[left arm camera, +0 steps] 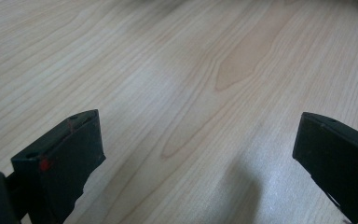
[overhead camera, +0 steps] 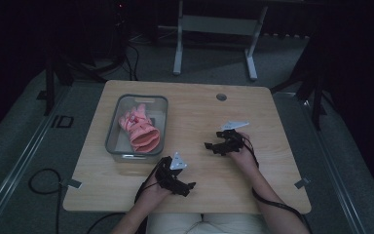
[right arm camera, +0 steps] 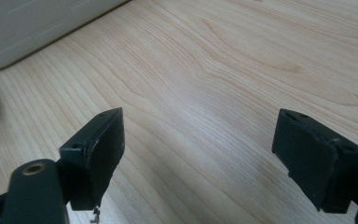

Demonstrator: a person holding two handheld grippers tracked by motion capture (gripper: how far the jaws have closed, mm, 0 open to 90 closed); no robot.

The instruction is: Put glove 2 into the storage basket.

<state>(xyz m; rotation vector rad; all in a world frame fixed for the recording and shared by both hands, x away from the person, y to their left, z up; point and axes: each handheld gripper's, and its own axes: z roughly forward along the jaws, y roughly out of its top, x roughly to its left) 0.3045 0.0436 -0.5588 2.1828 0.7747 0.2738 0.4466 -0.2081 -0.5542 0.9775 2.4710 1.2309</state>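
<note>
High view: wooden table (overhead camera: 253, 107), dark room.

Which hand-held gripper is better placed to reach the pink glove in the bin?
Left. The left hand-held gripper sits just below the clear plastic bin holding the pink fabric glove; the right hand-held gripper rests farther across the wooden table. Both are open and empty.

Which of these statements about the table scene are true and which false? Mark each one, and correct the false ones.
1. The pink cloth item lies inside the clear bin. True.
2. The left claw grips the pink cloth item. False: its jaws stand open over bare wood.
3. The right claw is open. True.
4. The clear bin sits on the right half of the table. False: it sits on the left half.
5. Both hands rest on the floor. False: they are at the table.
</note>
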